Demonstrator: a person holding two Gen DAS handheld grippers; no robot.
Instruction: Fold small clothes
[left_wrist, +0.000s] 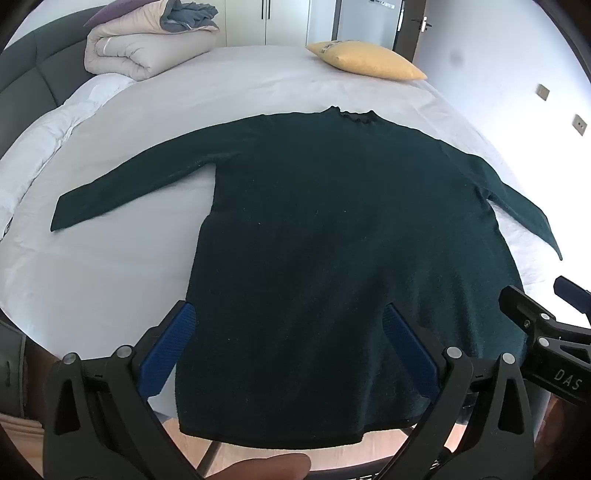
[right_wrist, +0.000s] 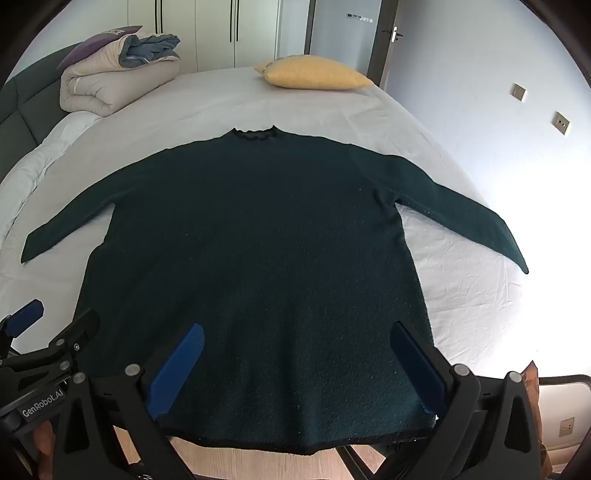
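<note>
A dark green sweater lies spread flat on the white bed, sleeves out, hem hanging over the near edge. The left gripper and right gripper hover above the hem, both with jaws wide apart and holding nothing.

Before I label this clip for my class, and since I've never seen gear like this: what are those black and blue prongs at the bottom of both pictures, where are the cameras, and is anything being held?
There is no robot here. A person carries a hand-held two-finger tool in each hand, and each has a fisheye camera looking along its fingers. One picture is taken from the left tool, the other from the right tool; each also glimpses its partner at the edge. The blue strips are the finger pads. Both tools stand wide open and hold nothing. Below them a dark green sweater lies flat on the white bed, sleeves spread, hem over the near edge. At the far end lie a yellow pillow and a rolled duvet.
</note>
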